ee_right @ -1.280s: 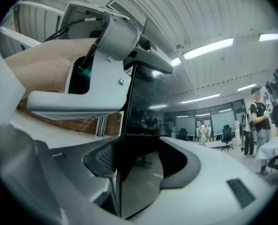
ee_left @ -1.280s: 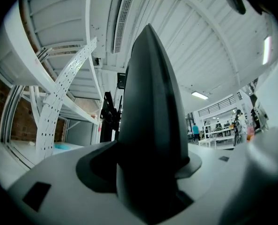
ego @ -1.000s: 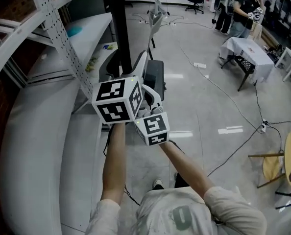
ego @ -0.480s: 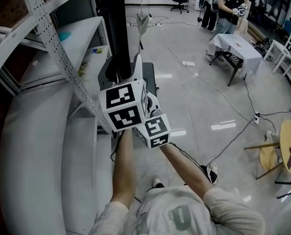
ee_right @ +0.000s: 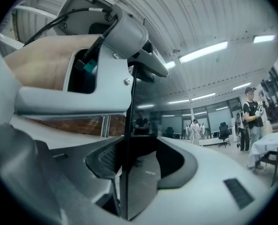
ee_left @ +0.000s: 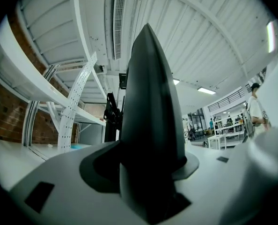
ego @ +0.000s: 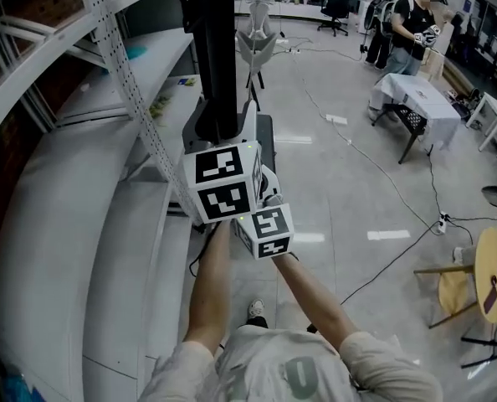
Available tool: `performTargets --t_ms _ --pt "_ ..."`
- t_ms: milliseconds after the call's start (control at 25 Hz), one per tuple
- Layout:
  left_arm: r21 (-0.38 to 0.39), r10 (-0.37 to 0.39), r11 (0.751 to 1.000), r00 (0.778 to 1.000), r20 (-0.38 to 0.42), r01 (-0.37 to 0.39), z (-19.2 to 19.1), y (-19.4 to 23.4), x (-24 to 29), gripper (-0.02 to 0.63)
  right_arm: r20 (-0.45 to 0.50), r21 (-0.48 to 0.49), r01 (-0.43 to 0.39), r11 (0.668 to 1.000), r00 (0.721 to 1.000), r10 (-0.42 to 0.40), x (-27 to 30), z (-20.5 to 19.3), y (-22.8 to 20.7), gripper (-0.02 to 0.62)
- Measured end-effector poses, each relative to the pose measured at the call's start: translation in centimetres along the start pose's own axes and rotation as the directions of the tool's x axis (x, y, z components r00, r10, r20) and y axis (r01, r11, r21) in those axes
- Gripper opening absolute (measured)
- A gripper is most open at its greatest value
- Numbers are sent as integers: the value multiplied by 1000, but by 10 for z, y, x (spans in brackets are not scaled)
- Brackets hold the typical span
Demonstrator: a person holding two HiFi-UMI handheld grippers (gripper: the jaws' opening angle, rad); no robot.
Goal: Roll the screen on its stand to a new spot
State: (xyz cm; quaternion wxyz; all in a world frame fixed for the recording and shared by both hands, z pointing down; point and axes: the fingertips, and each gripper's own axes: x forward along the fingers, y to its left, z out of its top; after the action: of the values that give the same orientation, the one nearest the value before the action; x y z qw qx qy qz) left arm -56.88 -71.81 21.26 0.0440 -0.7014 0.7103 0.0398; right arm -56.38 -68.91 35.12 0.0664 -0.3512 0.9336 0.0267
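The screen is a tall black panel seen edge-on, rising from its grey rolling stand next to the shelving. Both grippers meet at its near edge, low down. My left gripper sits under its marker cube, and in the left gripper view the screen's dark edge fills the gap between the white jaws, pads against it. My right gripper is just below and right of the left one. Its jaws are closing, with the glossy screen between the pads. The left gripper shows above it there.
A white perforated shelving rack with deep white shelves runs close along the left. Cables trail over the shiny floor. At right stand a cloth-covered table, a person and a round wooden table.
Both grippers stay together at the screen's edge. The person's feet have shifted on the floor, and the screen and stand now sit slightly further right in the view.
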Motion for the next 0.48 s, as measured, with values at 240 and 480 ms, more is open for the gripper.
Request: performTargets --t_ms 240,480 --pt "8 30 1000 1000 2 -30 8 -29 -34 261 12 5 -12 1000 1000 12 -44 11 6 199" --pt "2 38 999 999 4 -38 8 -52 -75 261 34 15 -25 1000 999 25 -90 13 20 200"
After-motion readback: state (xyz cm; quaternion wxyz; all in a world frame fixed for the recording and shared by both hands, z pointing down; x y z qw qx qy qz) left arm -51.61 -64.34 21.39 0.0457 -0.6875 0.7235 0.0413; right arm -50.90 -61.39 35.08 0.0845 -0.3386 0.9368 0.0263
